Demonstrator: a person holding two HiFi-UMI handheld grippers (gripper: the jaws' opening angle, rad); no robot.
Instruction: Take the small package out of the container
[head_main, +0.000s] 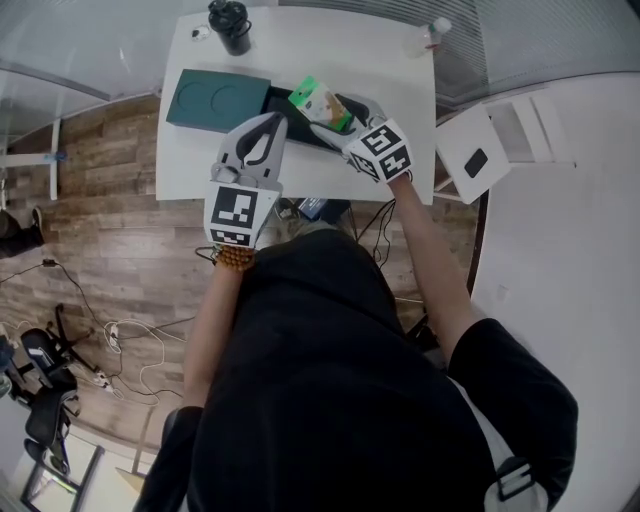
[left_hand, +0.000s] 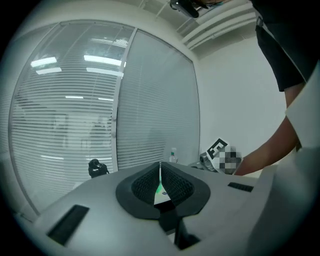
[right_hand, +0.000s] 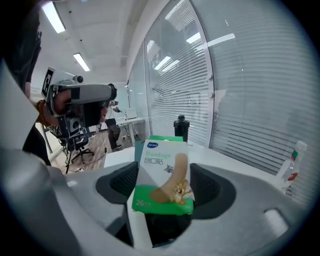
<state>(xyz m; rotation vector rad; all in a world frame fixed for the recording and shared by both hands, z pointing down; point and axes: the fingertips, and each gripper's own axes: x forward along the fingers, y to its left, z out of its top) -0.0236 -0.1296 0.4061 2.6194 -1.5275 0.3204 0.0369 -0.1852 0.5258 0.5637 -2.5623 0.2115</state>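
Observation:
The small package (head_main: 320, 103), a white and green bandage box, is lifted above the black container (head_main: 281, 103) on the white table (head_main: 390, 60). My right gripper (head_main: 335, 118) is shut on it; in the right gripper view the box (right_hand: 165, 177) stands upright between the dark pads. My left gripper (head_main: 273, 122) is shut and holds nothing, with its tip by the container's near left edge. In the left gripper view the closed pads (left_hand: 172, 186) meet in a thin line, with a sliver of green showing beyond them.
A dark green lid (head_main: 218, 100) with two round hollows lies left of the container. A black bottle (head_main: 230, 25) stands at the table's far left and a small clear bottle (head_main: 433, 30) at the far right. A white box (head_main: 470, 150) sits right of the table.

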